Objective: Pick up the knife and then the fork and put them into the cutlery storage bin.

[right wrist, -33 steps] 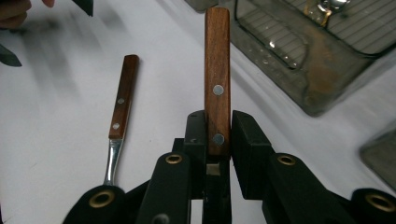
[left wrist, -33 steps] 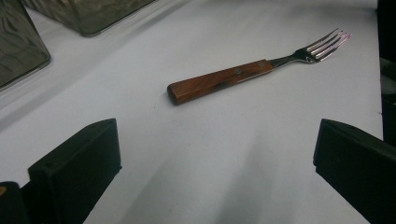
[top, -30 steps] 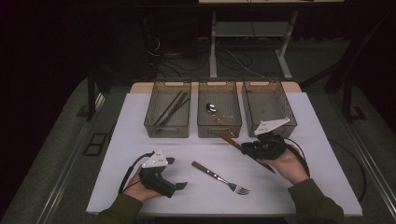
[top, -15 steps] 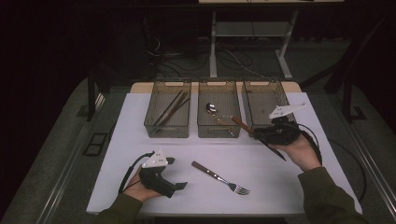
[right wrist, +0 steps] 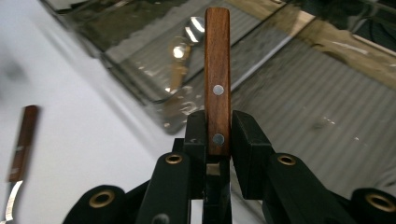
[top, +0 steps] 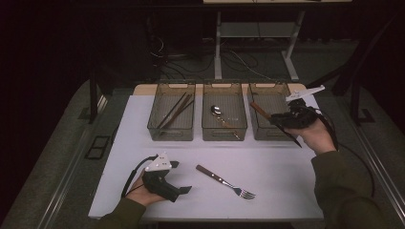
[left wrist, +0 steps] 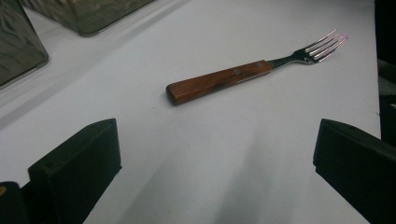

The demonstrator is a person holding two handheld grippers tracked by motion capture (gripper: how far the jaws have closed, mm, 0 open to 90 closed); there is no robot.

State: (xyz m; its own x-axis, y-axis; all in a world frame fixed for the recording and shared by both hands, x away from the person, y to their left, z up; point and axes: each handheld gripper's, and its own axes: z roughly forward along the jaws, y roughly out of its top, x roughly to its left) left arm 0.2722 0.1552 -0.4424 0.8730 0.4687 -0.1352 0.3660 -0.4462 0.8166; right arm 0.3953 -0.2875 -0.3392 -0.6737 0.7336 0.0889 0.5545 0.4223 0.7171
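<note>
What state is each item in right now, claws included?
Right claw: shut on the wooden-handled utensil, held above the right bin.
Left claw: open, nothing between its jaws.
Fork: lying flat on the table.
Middle bin: holds a spoon.
Left bin: holds chopsticks.

- Knife handle: warm brown wood, smooth, with round metal rivets.
- Fork: same riveted wooden handle, shiny metal tines.
- Bins: clear smoky plastic, glossy.
- Spoon: polished metal.
- Bench: smooth matt white.
- Right gripper: matt black plastic.
</note>
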